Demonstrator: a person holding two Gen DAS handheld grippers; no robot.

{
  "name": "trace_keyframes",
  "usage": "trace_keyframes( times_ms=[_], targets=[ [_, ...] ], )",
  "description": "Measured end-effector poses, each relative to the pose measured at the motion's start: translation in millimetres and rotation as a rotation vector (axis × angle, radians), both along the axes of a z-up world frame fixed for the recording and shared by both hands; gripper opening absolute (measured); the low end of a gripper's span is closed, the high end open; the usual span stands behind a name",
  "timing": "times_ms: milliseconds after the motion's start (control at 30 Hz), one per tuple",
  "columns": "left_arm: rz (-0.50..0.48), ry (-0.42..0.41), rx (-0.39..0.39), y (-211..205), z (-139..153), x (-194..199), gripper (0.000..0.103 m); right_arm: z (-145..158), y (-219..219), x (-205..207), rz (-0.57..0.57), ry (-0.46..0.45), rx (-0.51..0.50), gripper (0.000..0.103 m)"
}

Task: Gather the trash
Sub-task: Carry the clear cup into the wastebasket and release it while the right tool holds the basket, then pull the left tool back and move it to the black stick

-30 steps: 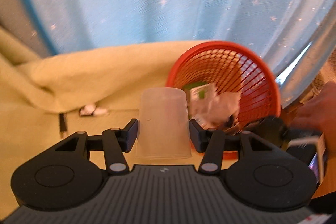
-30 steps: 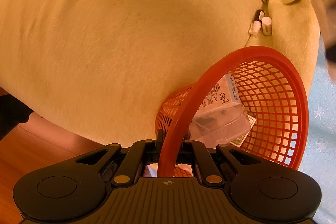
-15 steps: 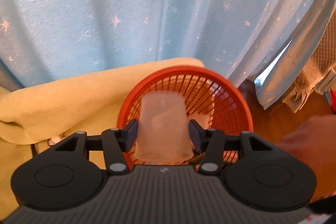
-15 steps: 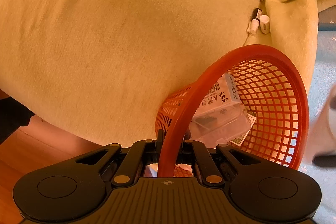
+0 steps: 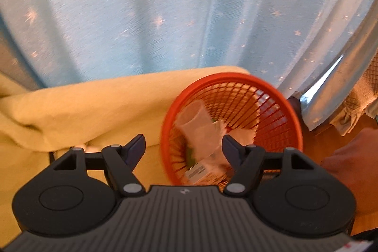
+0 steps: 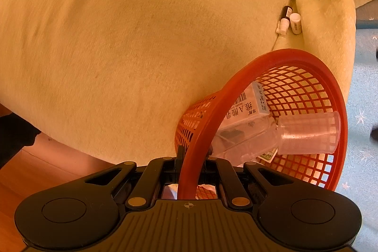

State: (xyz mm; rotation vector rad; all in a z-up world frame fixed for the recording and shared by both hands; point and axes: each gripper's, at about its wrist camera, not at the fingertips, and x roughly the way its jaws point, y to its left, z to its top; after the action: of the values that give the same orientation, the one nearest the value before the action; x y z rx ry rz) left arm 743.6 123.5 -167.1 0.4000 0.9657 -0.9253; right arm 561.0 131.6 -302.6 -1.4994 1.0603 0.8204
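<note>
We are holding the left gripper (image 5: pixel 183 145) with its fingers spread wide and nothing between them; past its right finger we are looking down into the red mesh basket (image 5: pixel 293 119). The clear plastic cup (image 5: pixel 197 122) is lying inside that basket, but in the left wrist view it is smeared by motion blur, so we cannot make out its outline well. Beneath it, pale crumpled scraps and a barcoded label are partly hidden behind the gripper's right finger.

The right gripper (image 6: pixel 190 158) is pinching the near rim of the basket (image 6: pixel 340 110), its jaws drawn in narrow on either side of the red band; the fingertips themselves are mostly buried behind the rim. From this side the cup (image 6: pixel 308 132) is showing sharply, lying on its side against the far mesh wall, mouth toward the rim. Next to it a white printed carton (image 6: pixel 250 105) is leaning on a clear plastic container (image 6: pixel 238 138), and a bit of printed paper under them is too covered to read.

The yellow blanket (image 6: pixel 141 39) is filling most of the right view, with a few small tubes and bottles (image 6: pixel 289 21) sitting in its fold. The blue star curtain (image 5: pixel 165 4) is hanging behind the basket. At the right edge of the left view, a hand (image 5: pixel 349 171) is being cut off by the frame.
</note>
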Motion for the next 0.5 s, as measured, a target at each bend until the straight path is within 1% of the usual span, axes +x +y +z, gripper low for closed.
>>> trace_keyframes(
  times_ms=[500],
  targets=[
    [0.189,0.003,0.076,85.7,-18.9,21.1,0.067,-2.5,4.9,-0.5,0.001,0.005,-0.020,0.002]
  ],
)
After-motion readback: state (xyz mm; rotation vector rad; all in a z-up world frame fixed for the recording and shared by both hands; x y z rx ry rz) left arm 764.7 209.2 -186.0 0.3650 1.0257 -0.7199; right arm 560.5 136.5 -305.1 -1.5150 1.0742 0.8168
